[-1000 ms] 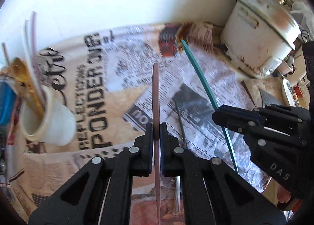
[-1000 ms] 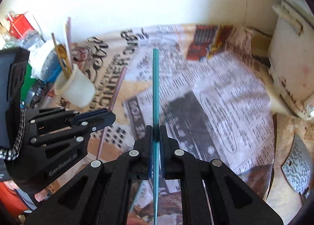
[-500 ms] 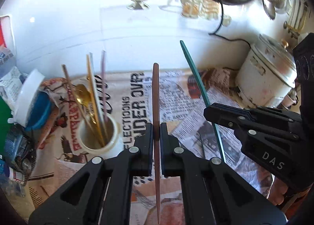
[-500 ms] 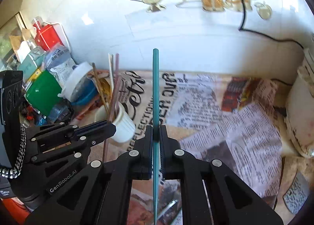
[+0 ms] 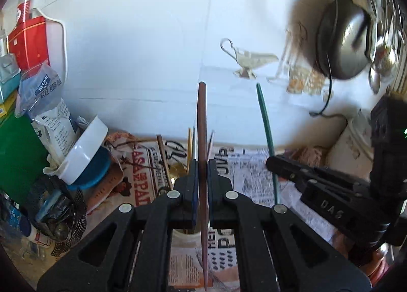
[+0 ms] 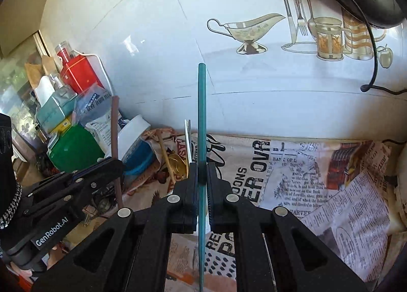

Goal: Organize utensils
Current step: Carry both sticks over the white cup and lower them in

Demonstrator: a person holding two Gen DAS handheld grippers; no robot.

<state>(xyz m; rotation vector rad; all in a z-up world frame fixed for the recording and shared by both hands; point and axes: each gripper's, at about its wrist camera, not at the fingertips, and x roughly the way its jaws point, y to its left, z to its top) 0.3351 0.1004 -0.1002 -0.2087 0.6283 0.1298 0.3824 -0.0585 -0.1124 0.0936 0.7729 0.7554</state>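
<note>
Left wrist view: a slim brown plastic stick utensil (image 5: 202, 124) stands upright, clamped between the closed jaws of the left gripper (image 5: 202, 172), its rounded tip raised against the white tiled wall (image 5: 142, 45). Directly behind and below the jaws sits a cream-coloured cup (image 5: 188, 237), largely hidden by the fingers, holding a gold spoon (image 5: 177, 170) and several thin sticks. To the right, the right gripper (image 5: 273, 162) is seen from the side, pinching a slim teal plastic stick utensil (image 5: 265, 129) that tilts slightly left at its top.

Right wrist view: the teal stick (image 6: 201, 113) runs vertically through the closed jaws of the right gripper (image 6: 202, 172). The left gripper (image 6: 114, 164) appears at the left, holding the brown stick (image 6: 115, 124) upright. Both sticks are held in the air above the newspaper-covered counter (image 6: 292, 164), close to the cup. A green container (image 6: 73, 149), a red carton (image 6: 81, 73) and a blue-and-white tub (image 6: 134, 144) crowd the left corner against the wall.
</note>
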